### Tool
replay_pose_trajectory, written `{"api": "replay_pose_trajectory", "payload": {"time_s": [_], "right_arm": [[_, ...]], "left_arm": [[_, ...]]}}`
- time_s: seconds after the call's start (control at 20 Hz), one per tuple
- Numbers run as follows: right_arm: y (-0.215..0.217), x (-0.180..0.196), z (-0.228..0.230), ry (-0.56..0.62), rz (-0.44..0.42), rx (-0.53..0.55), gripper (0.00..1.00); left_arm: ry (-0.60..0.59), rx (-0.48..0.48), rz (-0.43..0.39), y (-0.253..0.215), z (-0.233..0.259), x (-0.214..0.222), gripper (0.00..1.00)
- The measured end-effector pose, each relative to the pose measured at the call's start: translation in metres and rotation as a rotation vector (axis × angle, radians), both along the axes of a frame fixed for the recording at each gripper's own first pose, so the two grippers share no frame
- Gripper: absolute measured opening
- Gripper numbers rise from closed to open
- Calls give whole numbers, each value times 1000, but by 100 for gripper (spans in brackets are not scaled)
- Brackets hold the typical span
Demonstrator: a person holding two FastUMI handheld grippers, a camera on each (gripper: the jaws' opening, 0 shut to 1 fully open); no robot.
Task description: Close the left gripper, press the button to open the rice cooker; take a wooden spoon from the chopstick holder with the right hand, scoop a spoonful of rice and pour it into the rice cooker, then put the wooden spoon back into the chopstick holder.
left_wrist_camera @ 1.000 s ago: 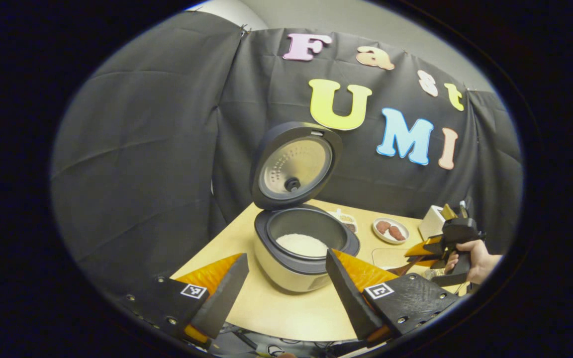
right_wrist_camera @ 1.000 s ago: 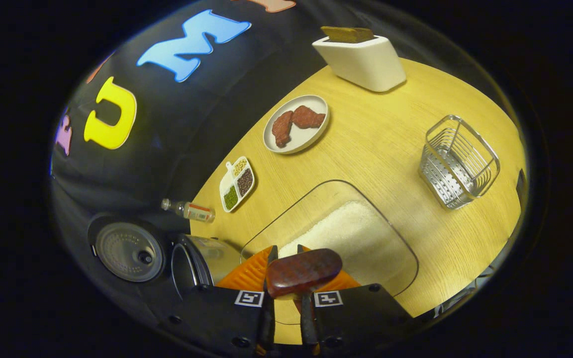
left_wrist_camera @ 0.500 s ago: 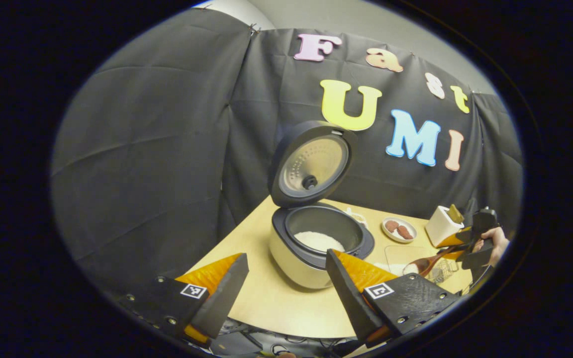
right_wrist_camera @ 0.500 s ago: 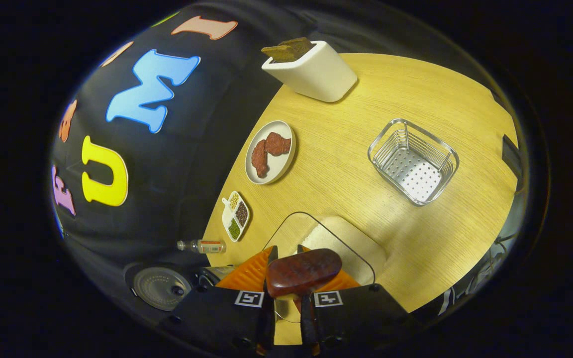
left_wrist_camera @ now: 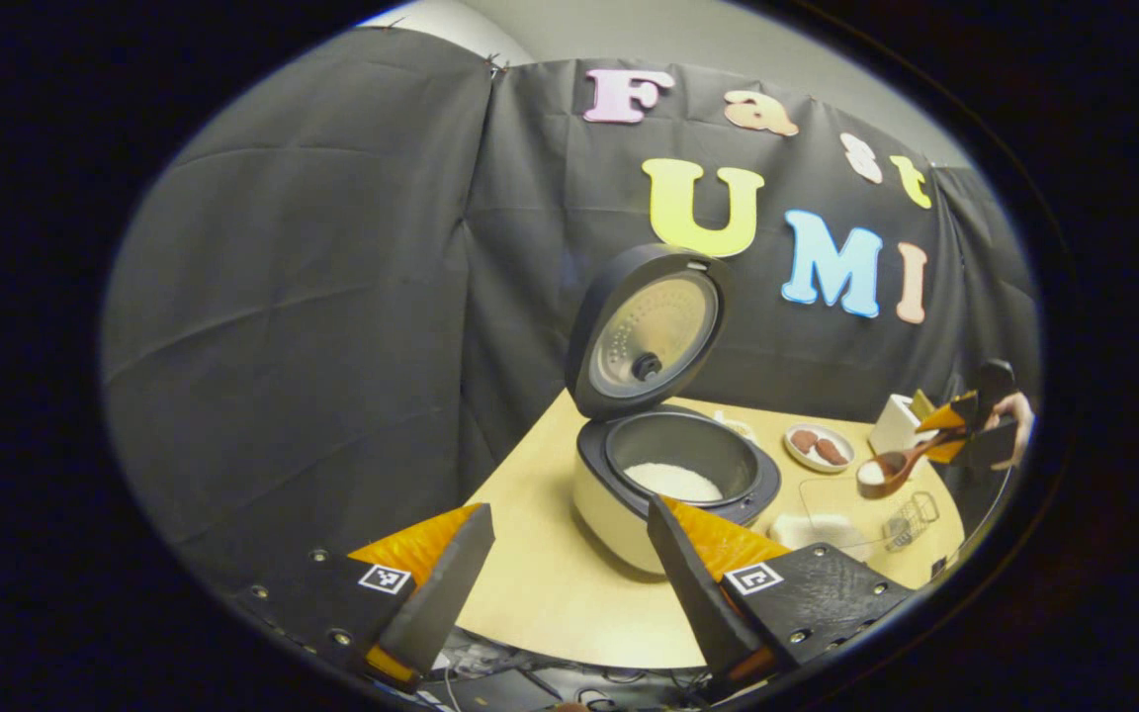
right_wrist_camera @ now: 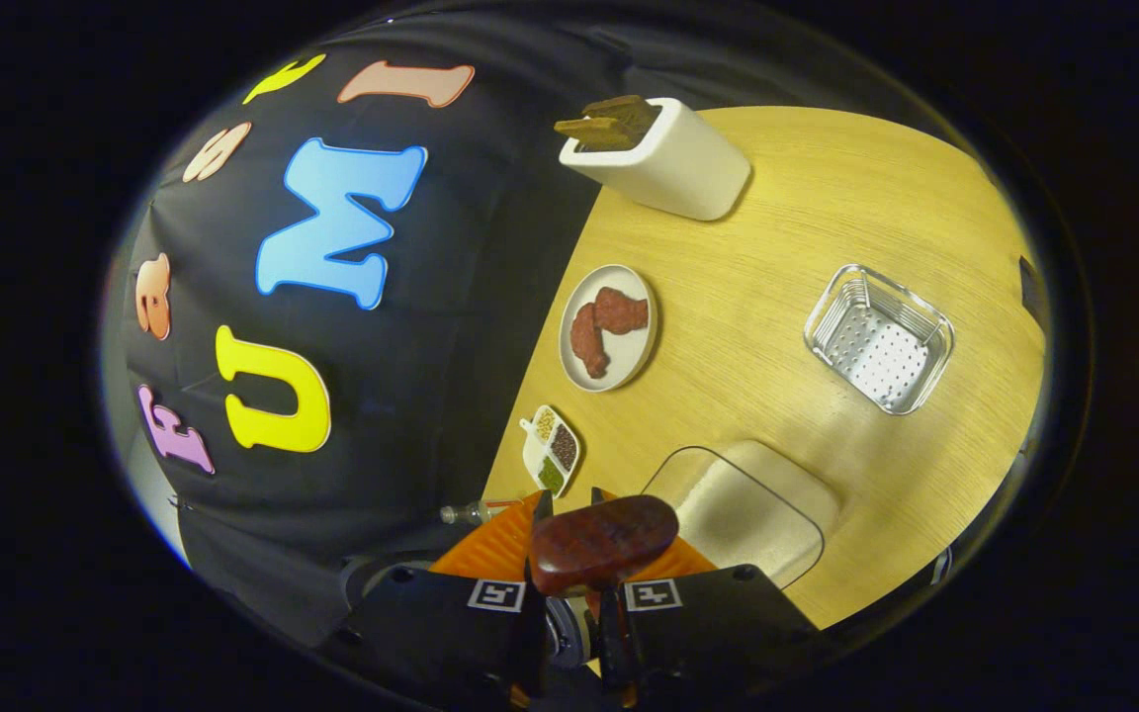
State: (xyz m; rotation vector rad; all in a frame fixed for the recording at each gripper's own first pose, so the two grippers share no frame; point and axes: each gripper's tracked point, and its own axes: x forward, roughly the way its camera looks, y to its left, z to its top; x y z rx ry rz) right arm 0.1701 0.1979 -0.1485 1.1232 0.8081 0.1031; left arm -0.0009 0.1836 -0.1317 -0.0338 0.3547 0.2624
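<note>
Left gripper: fingers spread wide apart, gripping nothing, held low at the near edge of the light wooden table. Between and beyond its fingers stands the cream-bodied rice cooker with dark rim, lid raised upright, a layer of white rice visible in the inner pot.

Right gripper, seen far right in the left gripper view with a hand on it: clenched on the handle of the dark reddish wooden spoon. The spoon's bowl carries white rice and hangs in the air above the table, to the right of the cooker and well apart from it. In the right gripper view the spoon's handle end sits clamped between that gripper's two fingers.

Surface, per the right gripper view: one clear rectangular container of white rice just beyond the gripper; one small white divided dish of mixed grains; one small glass bottle lying on its side; one round white plate with two reddish-brown pieces; one white toaster with brown slices; one wire metal chopstick holder basket, standing well apart to the right.

Room: black cloth wall behind the table on the far side.
</note>
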Motion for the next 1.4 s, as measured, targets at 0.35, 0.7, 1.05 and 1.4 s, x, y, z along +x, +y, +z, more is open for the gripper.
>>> {"api": "replay_pose_trajectory", "payload": {"time_s": [0.35, 0.7, 1.05, 1.4], "right_arm": [[74, 17, 49, -73, 153, 51, 22], [161, 25, 69, -98, 312, 57, 22], [235, 23, 56, -195, 509, -140, 22], [284, 16, 23, -360, 733, -476, 22]], "left_arm": [[6, -25, 12, -3, -9, -3, 99], [26, -19, 50, 9, -19, -22, 99], [33, -42, 121, 27, -26, -29, 99], [44, -34, 143, 33, -28, -26, 99]]}}
